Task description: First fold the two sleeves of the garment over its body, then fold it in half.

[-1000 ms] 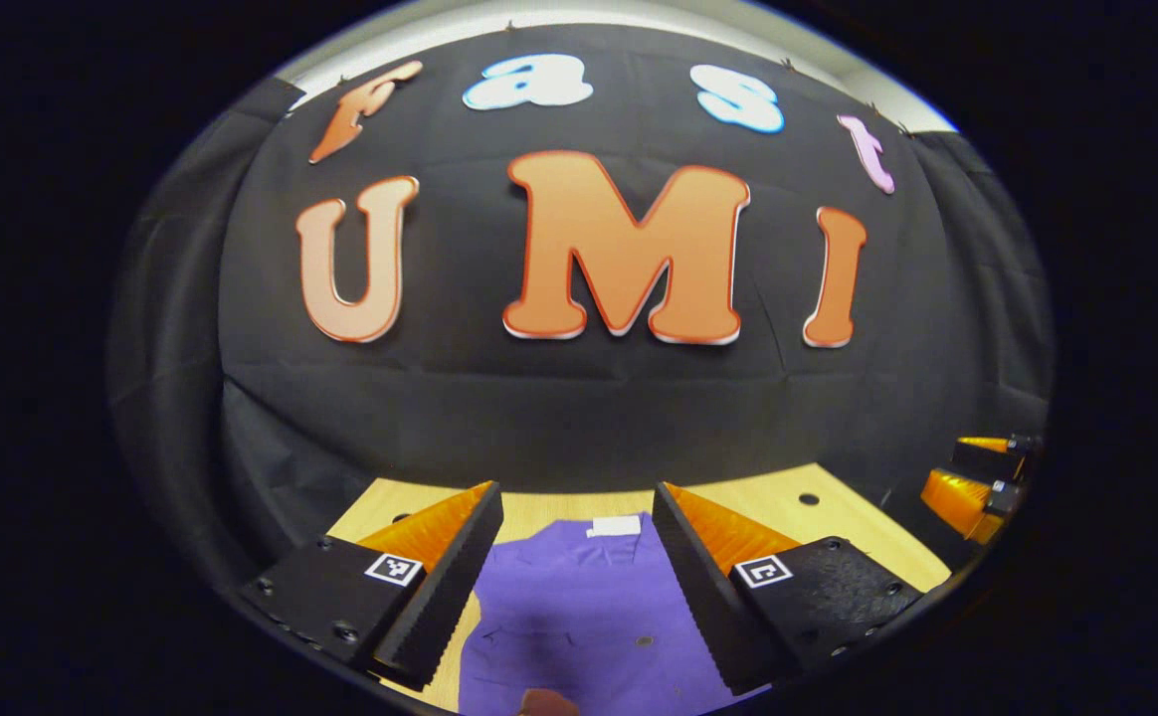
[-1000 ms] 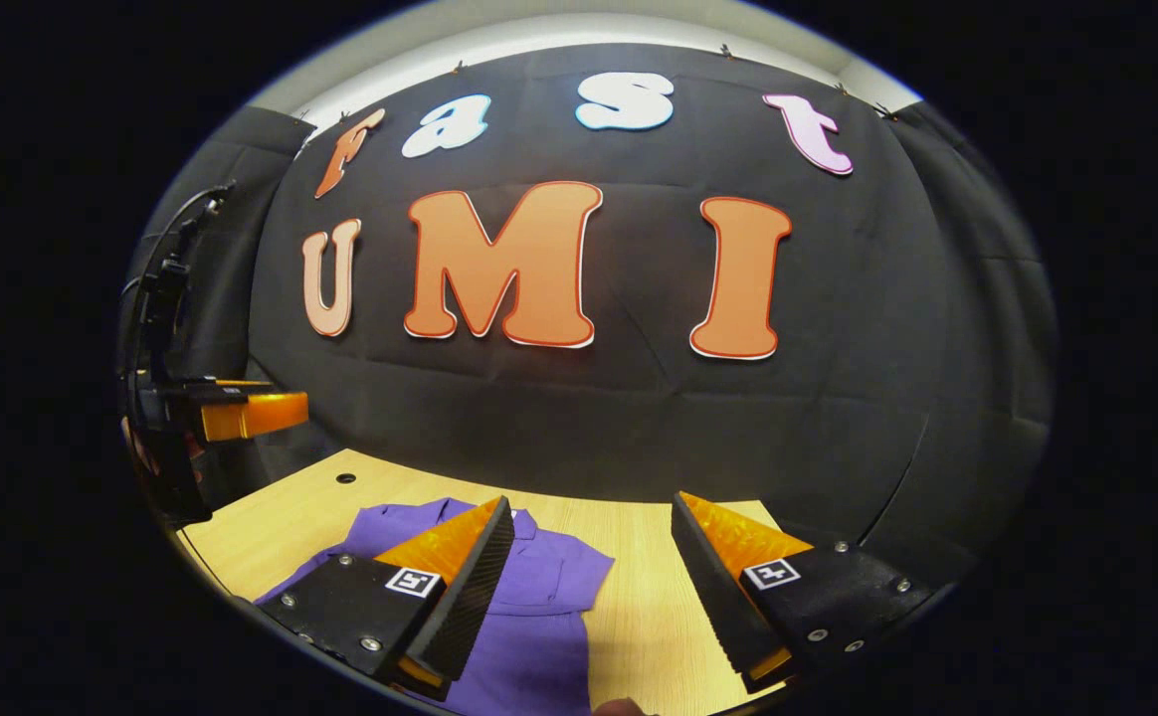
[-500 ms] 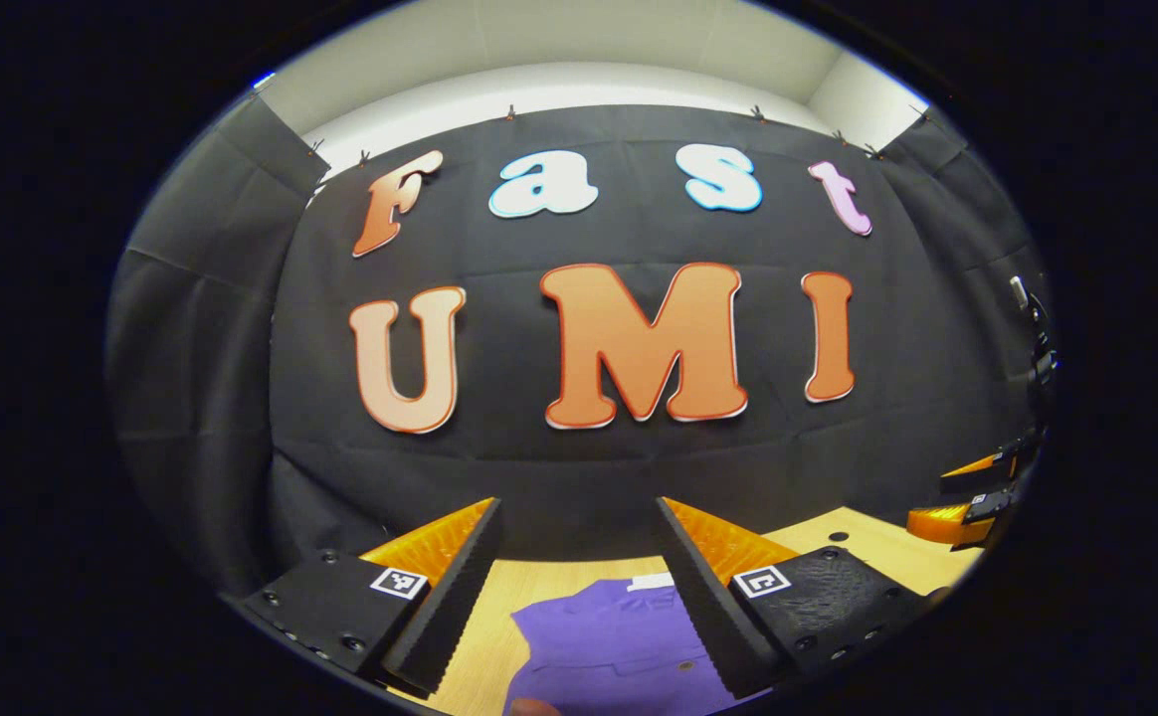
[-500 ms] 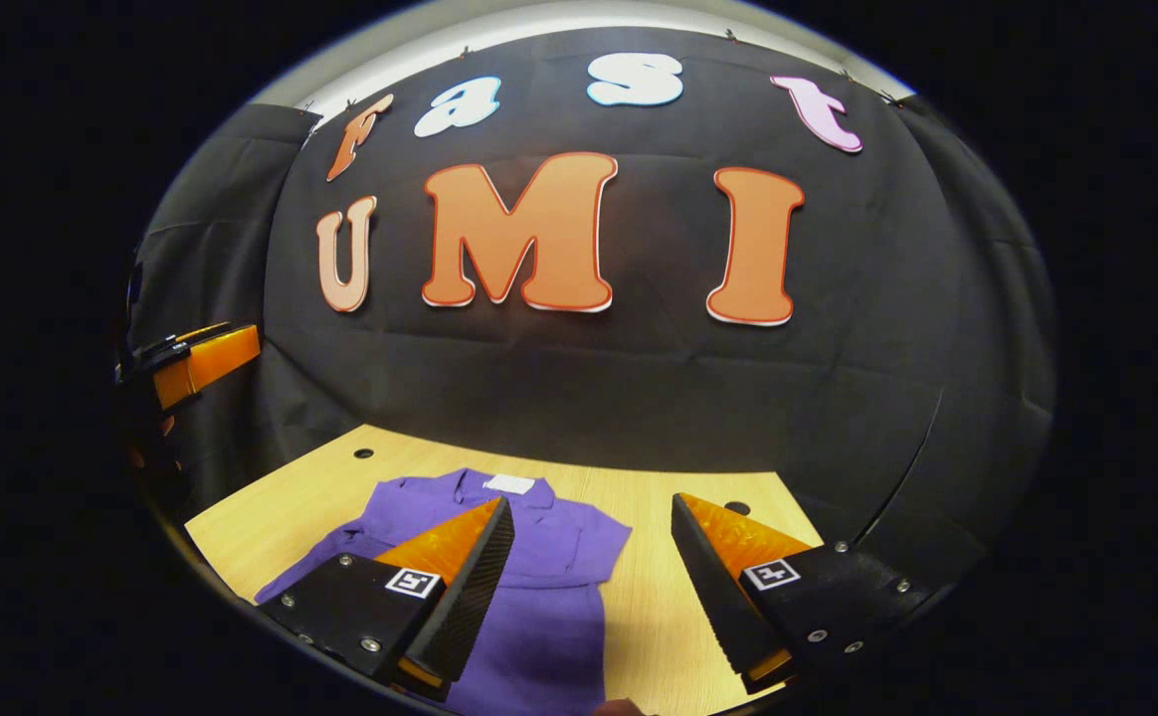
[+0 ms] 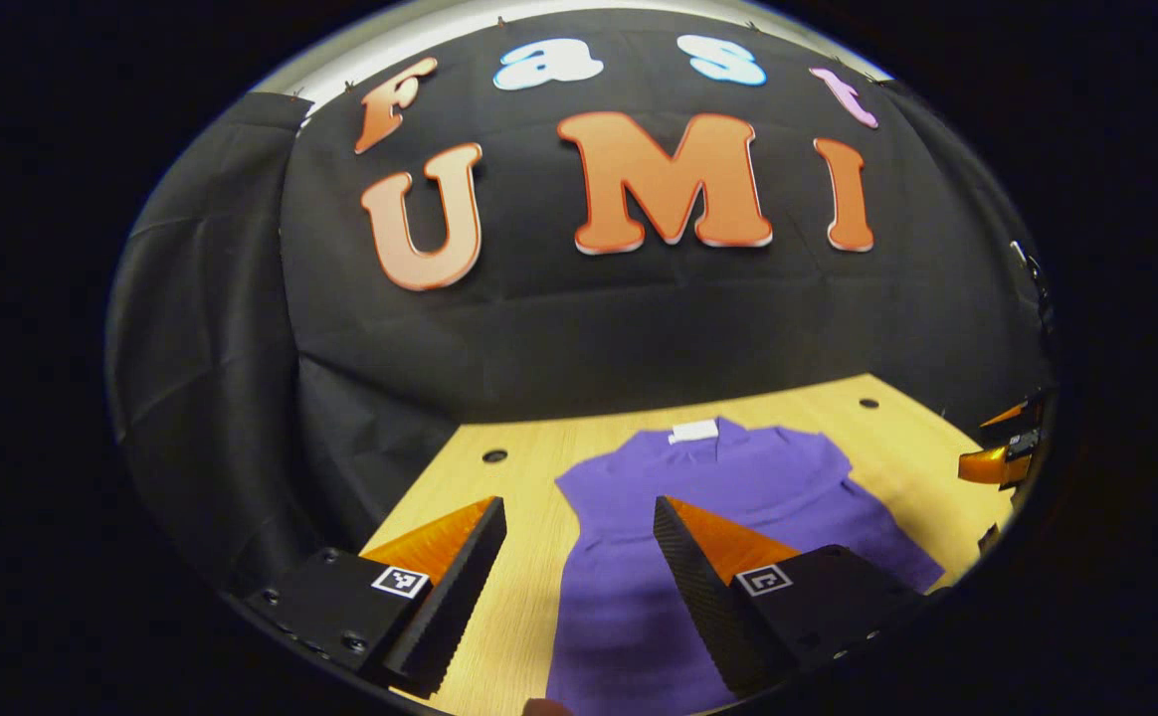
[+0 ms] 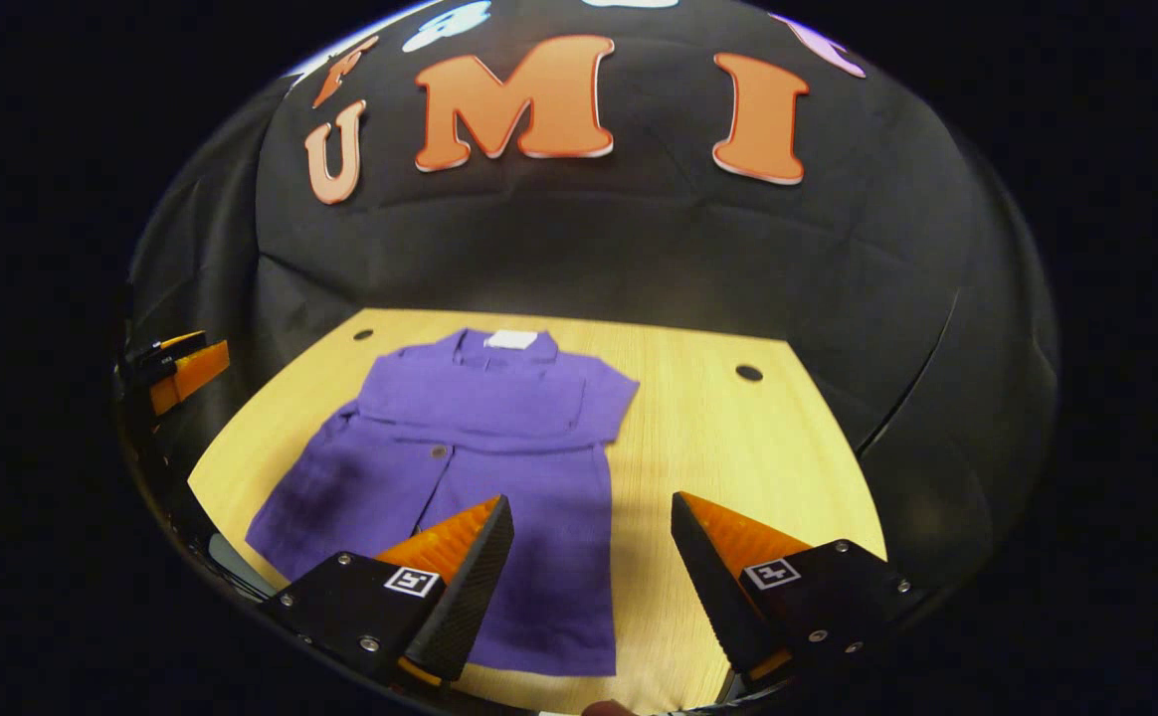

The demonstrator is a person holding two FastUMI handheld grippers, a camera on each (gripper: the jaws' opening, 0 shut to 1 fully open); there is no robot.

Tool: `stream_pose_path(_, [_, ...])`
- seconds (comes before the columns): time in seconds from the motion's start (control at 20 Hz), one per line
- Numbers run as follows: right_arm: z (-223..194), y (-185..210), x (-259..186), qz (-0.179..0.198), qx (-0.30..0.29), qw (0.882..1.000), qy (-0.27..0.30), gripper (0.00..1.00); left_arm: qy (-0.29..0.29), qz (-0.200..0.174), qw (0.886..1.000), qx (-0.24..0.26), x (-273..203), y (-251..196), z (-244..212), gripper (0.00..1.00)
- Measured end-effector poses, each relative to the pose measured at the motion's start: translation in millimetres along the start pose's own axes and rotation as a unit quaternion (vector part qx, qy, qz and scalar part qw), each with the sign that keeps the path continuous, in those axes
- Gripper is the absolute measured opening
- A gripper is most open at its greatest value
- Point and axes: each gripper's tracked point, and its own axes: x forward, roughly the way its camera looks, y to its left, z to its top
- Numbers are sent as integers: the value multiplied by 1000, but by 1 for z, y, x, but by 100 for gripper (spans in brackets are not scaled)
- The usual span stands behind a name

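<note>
Right gripper view shows the purple garment (image 6: 484, 467) lying flat on the wooden table (image 6: 738, 447), collar toward the black cloth wall (image 6: 639, 249), both short sleeves seemingly already laid across its body. The right gripper (image 6: 589, 587) hangs above the hem's right corner, fingers spread and empty. In the left gripper view, the left gripper (image 5: 579, 587) hovers over the garment's left edge, fingers likewise apart and empty. The fold in half looks to be next: each gripper likely needs to drop and pinch a hem corner. Nothing sits in the way; small holes (image 6: 749, 373) dot the tabletop.
</note>
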Motion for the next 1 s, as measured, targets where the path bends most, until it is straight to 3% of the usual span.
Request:
stream_pose_path(0.25, [-65, 6, 6, 6, 13, 994, 106, 96, 113, -8, 993, 13, 6, 3, -80, 96])
stream_pose_path(0.5, [-119, 4, 8, 11, 22, 982, 185, 96, 225, -14, 974, 2, -1, 8, -149, 98])
stream_pose_path(1.0, [-182, 4, 10, 11, 42, 956, 289, 96, 403, -43, 914, -30, -34, 9, -252, 98])
